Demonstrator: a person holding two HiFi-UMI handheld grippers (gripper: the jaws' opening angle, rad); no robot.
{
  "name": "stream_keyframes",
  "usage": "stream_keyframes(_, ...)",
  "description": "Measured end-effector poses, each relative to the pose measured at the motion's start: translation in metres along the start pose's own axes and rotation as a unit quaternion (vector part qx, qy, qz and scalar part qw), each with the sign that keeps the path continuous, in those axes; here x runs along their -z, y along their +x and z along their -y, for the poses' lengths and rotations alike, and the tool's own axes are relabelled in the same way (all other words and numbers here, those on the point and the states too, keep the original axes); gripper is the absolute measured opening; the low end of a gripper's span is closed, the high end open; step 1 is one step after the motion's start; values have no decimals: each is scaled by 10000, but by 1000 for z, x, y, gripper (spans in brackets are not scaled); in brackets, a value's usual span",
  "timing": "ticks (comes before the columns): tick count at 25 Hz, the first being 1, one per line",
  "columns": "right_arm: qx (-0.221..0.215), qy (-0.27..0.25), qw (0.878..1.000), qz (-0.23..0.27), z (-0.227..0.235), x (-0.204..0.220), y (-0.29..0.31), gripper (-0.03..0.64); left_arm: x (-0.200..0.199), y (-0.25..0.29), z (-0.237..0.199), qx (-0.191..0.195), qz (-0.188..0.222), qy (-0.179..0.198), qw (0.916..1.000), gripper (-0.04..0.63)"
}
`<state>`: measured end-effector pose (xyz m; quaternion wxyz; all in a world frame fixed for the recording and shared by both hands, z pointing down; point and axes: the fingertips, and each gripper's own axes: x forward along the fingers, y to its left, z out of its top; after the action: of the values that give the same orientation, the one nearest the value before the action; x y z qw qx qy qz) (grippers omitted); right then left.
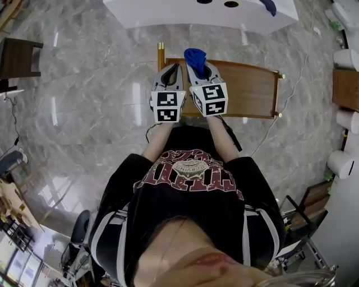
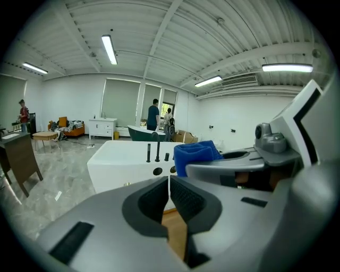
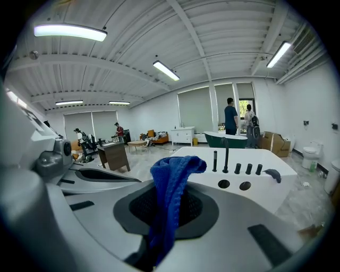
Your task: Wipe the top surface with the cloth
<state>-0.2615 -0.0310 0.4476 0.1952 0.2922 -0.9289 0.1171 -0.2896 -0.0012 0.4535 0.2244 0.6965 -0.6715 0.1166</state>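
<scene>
Grey polished marble floor (image 1: 84, 112) lies under everything, and on it stands one wooden table (image 1: 252, 89) with a brown rectangular top and thin gold-coloured legs. Beyond the table there is one white bathtub (image 1: 168, 14) with straight, smooth walls. Its flat rim has two round holes (image 3: 223, 184) and a row of five black metal fittings (image 3: 226, 154), two tall and three short. One small dark object (image 3: 272, 174) also lies on this rim, maybe another piece of fabric, but it is too small to be sure.

The person holds two grippers side by side over the left end of the table, each with one cube (image 1: 168, 106) of black and white square markers at its back. The left gripper (image 1: 175, 67) has its two ribbed black pads (image 2: 186, 199) pressed together, and nothing is between them. The right gripper (image 1: 197, 63) is closed on the one blue cloth (image 1: 195, 56). The cloth is knitted and soft. It is bunched, with one part standing above the jaws and the rest hanging down between them. It is held up over the table, apart from the top.
</scene>
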Motion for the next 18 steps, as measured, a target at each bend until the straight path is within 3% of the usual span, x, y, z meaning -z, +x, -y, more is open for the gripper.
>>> stream_keyframes(7,-137,-35,9995,-290,-3,22,16,58,23,7,-6,-63,-203,-128,9997,46)
stream_keyframes(18,-821,141,9928,-858,8,62,52,58,74,32,-9,-563,-780,-387,9946,48)
